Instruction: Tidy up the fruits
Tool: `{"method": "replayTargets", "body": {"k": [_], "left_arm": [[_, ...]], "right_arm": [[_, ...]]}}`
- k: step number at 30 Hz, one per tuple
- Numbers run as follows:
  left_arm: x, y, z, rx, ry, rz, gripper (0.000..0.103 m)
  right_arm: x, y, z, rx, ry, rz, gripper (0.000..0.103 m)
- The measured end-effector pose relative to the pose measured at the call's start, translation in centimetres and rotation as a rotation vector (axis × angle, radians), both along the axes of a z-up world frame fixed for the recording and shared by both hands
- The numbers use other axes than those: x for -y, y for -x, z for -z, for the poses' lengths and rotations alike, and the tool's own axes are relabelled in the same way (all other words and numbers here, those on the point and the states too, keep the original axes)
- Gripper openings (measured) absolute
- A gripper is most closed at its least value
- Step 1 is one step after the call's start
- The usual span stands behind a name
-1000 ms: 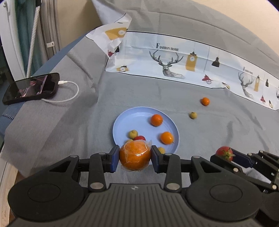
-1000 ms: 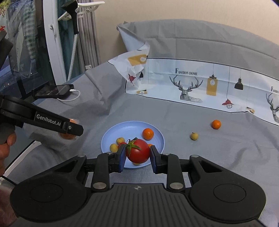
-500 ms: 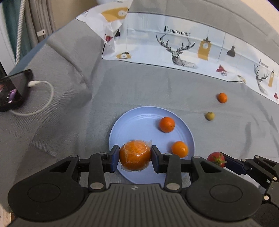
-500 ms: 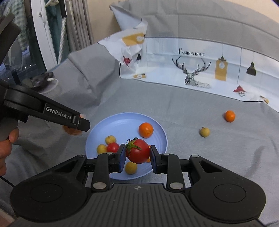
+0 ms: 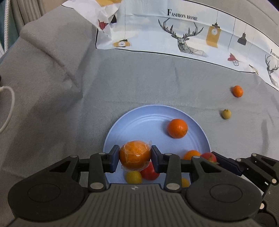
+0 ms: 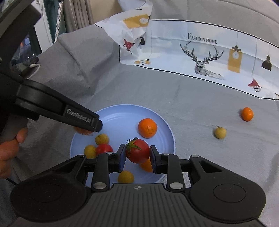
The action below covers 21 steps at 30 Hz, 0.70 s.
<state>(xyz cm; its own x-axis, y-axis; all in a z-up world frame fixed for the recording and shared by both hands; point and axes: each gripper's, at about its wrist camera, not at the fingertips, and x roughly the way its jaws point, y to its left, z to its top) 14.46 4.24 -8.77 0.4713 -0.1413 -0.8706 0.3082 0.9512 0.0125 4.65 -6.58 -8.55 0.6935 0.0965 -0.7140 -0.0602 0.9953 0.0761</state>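
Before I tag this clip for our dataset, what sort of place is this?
Probably a home room: a surface draped in grey cloth, a printed "Fashion Home" sheet, curtains behind, and a blue plate of fruit.
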Motion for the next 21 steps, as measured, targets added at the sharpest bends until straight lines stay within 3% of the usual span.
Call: {"method": "replayTargets", "body": {"k": [1, 2, 3, 4, 5, 7, 11, 16, 21], "left_arm": [[0.0, 0.0, -0.2, 0.012, 0.002, 0.005, 0.059], [0.1, 0.1, -0.6, 0.027, 0.005, 0.011, 0.086], [0.0, 0.3, -1.1, 0.057, 0.012, 0.011, 0.096], [-0.2, 0.7, -1.9, 0.101, 0.023, 0.003, 0.102], [-0.3, 1.2, -2.5, 0.135, 0.029, 0.003, 0.103], [-0.3, 2.0, -3.4, 0.151, 0.006, 0.038, 0.103], [-1.3, 4.9, -4.7, 0.156, -0.016, 0.030, 0.103], [-3.8, 9.6, -5.8, 0.123, -0.011, -0.009, 0.103], [-5.4, 14.0, -6.6, 0.126, -0.008, -0.025, 0.103]], "right_arm": [[0.0, -0.3, 0.0, 0.001, -0.006, -0.010, 0.031], [0.0, -0.4, 0.0, 0.002, -0.010, -0.016, 0.033], [0.1, -0.7, -0.1, 0.000, -0.010, -0.024, 0.038], [0.1, -1.0, -0.2, -0.007, -0.004, -0.032, 0.052], [0.0, -1.1, -0.4, -0.009, 0.003, -0.033, 0.063], [0.0, -0.6, -1.0, -0.004, 0.012, -0.023, 0.074], [0.2, 1.9, -2.4, -0.029, -0.001, -0.019, 0.085], [0.2, 7.2, -4.2, -0.049, -0.008, 0.012, 0.090], [-0.4, 11.9, -6.3, -0.002, -0.003, 0.042, 0.092]]}}
